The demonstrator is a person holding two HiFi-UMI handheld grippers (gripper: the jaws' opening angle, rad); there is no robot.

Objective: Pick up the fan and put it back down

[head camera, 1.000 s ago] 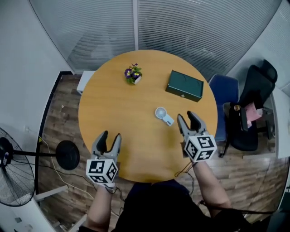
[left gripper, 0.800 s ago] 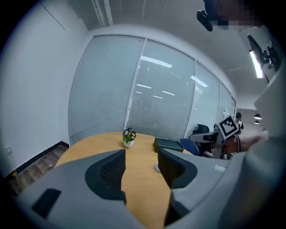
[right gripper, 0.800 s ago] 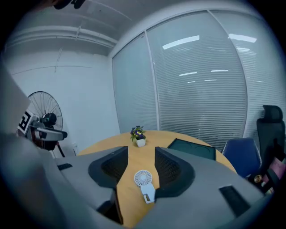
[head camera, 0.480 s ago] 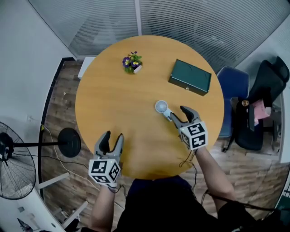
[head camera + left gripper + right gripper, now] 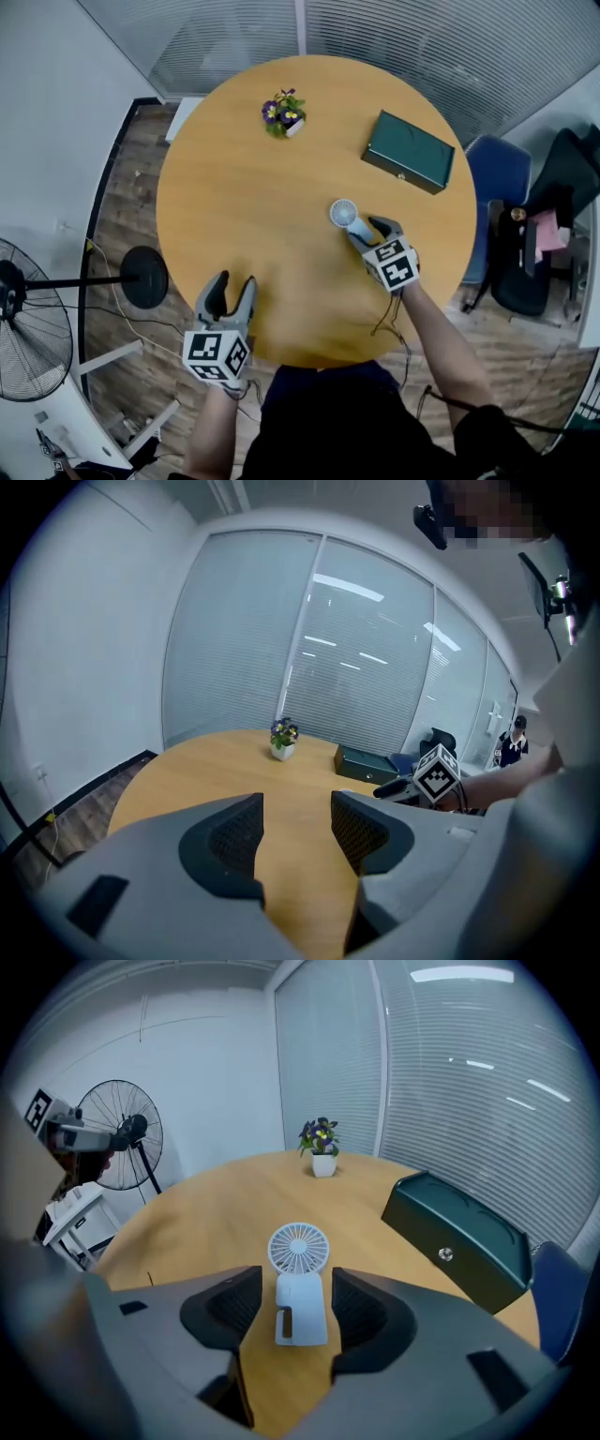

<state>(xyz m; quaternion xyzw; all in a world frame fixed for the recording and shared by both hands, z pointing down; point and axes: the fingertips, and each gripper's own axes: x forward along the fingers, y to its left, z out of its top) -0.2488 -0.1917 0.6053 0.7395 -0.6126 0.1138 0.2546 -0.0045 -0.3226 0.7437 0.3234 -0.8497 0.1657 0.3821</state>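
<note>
Wooden round table (image 5: pixel 234 206) fills most of my head view. On its far right part lies a dark green box (image 5: pixel 410 151). My left gripper (image 5: pixel 232 284) hangs over the near edge, its jaws apart with only bare table between them. My right gripper (image 5: pixel 368 232) has just been opening its jaws. The handle of the small white fan (image 5: pixel 300 1283) lies flat on the table between them, and the pads do not press it. A little flower pot (image 5: pixel 284 114) stands at the far side.

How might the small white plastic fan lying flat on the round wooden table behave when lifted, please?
The small white plastic fan looks moulded, so probably stiff and light. Its boxy handle seems smooth, so it might slip.
</note>
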